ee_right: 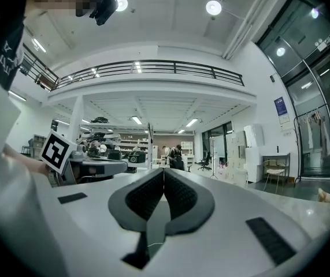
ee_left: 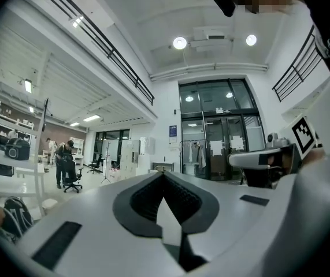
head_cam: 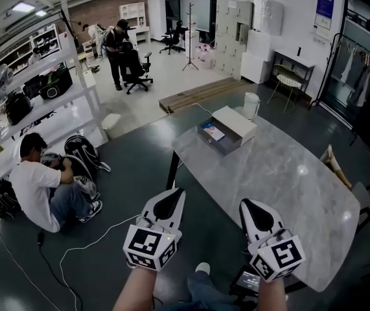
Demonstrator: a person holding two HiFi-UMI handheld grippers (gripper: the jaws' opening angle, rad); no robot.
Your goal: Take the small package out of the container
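We note the left gripper (head_cam: 177,194) and right gripper (head_cam: 245,205) pressed together, empty. The container (head_cam: 238,122) stands well ahead; jaws should spread before reaching its small package (head_cam: 214,133).

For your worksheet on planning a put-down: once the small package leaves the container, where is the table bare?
The marble table is bare from the container at its far end down to the near edge by the right gripper. Only the far end is crowded: the container's open tray holds the small package.
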